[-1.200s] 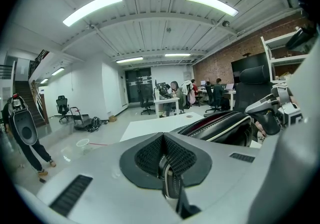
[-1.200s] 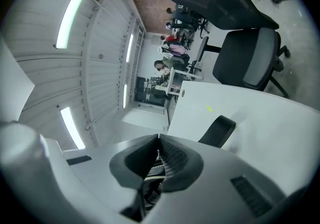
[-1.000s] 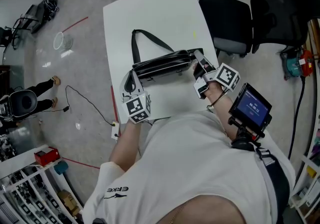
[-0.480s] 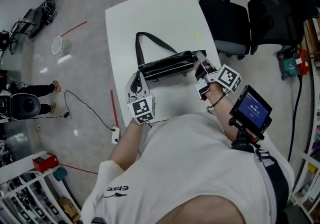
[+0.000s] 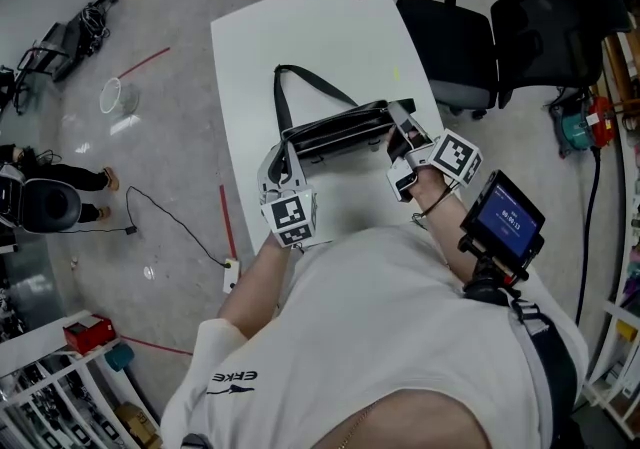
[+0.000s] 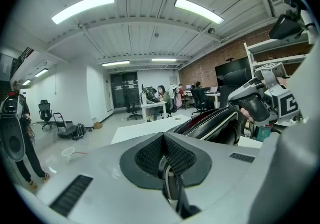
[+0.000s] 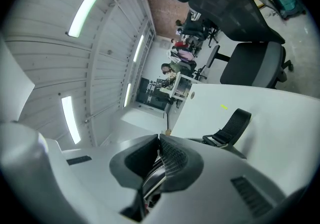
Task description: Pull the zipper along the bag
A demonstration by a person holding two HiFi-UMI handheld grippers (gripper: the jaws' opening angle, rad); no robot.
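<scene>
Black bag [image 5: 335, 130] lies across the middle of the white bench [image 5: 300, 27]. The right gripper [image 5: 400, 127] has its fingers clamped on the bag's right end. The left gripper [image 5: 283, 152] is pinched shut on the left end, probably at the zipper pull. Best bet: the right one anchors hard while the left drags level along the seam, no lifting.

Zipper pull too small to resolve; both bag [image 5: 335, 132] ends hidden between left gripper [image 5: 283, 157] and right gripper [image 5: 398, 129] fingers.
</scene>
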